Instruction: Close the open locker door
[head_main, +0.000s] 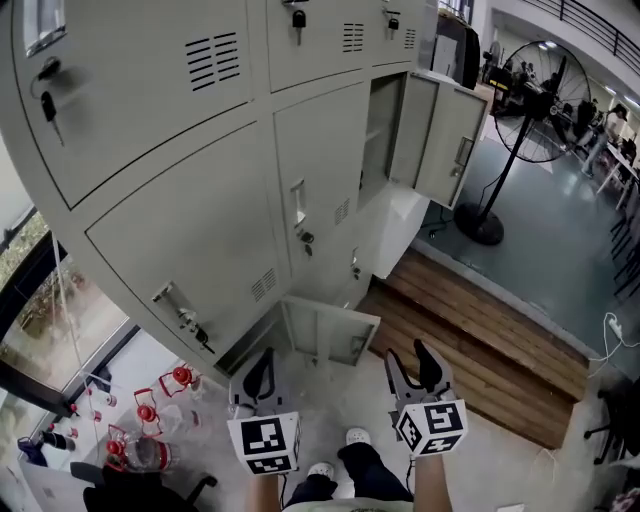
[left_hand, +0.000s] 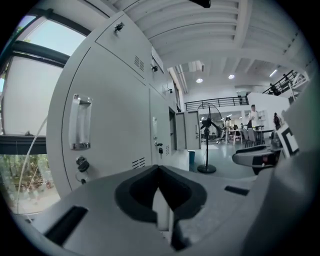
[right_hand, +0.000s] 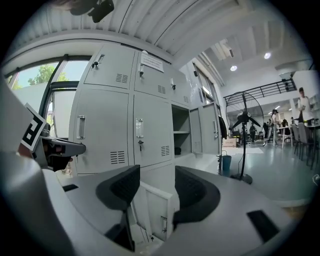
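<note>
bright daylight and ceiling lamps; fisheye edges bend, corners black.

Looks like the locker corner of a large open-plan workplace, part office, part lab hall. Told by a tall bank of grey metal lockers (head_main: 200, 170), with keys (head_main: 48, 105) hanging in the locks and vent slots (head_main: 212, 62) in the doors. Right of the lockers, a raised strip of wooden decking (head_main: 480, 330), then smooth grey floor (head_main: 540, 250) with a big pedestal fan (head_main: 545, 100). Farther out from the lockers on that side, desks (head_main: 612, 160) with people (right_hand: 302, 107) under a railed mezzanine (right_hand: 260, 91). Left of the lockers, a tall window (head_main: 40, 290) onto trees. Above the lockers, a ribbed white ceiling (right_hand: 150, 25) with round lights (right_hand: 233, 68).
</note>
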